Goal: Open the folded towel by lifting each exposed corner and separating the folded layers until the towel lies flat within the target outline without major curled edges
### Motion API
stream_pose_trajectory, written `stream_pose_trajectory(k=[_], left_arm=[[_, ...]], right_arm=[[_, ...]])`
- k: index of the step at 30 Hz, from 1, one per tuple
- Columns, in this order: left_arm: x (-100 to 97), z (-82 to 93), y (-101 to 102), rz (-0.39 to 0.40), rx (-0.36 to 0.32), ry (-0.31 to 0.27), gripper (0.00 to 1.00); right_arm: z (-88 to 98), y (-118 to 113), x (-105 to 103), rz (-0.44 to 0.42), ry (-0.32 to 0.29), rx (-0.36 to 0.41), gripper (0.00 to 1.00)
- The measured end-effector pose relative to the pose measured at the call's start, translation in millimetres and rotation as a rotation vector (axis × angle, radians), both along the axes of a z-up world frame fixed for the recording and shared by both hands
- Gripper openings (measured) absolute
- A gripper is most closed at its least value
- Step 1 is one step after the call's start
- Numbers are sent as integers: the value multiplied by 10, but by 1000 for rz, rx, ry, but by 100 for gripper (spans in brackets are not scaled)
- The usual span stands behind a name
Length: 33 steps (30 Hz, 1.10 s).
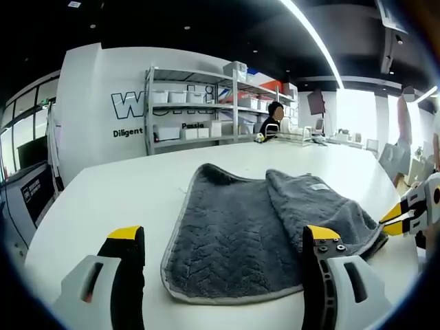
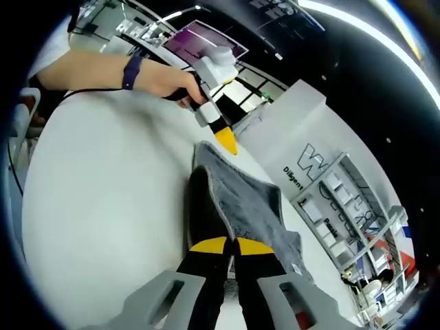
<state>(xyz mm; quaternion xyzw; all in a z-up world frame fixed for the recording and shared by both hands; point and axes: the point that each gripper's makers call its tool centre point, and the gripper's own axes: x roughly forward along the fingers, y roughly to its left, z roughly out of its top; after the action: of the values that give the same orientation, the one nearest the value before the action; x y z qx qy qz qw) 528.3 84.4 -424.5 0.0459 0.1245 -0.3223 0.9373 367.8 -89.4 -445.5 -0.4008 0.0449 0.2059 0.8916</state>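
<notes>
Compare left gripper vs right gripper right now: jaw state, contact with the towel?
The left gripper has its jaws wide apart and holds nothing; the right gripper has its jaws closed together on a folded edge of the gray towel. The left hangs just short of the towel's near edge; the right is in contact at the towel's side. Both have yellow-tipped black jaws.

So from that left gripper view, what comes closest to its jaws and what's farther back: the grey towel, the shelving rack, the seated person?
Nearest first in the left gripper view:
1. Grey towel, on the white table just beyond and between the jaws.
2. Seated person, past the table's far edge, right of centre.
3. Shelving rack, against the back wall, left of centre; it looks slightly behind the person, though that is close.
</notes>
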Motion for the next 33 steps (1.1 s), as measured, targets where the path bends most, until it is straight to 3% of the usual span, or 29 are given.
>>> stream_pose_trajectory(k=[12,25,33], left_arm=[[-12,-1,-1,1,0,0,94],[-13,-13,6,4,2,4,94],[-6,-17,8,5,3,5,93]], right_arm=[[146,-334,5,-105,-55,29,0],[504,-609,-44,-192,-187,70,0],[567,-740,-84,-232,-218,76,0]])
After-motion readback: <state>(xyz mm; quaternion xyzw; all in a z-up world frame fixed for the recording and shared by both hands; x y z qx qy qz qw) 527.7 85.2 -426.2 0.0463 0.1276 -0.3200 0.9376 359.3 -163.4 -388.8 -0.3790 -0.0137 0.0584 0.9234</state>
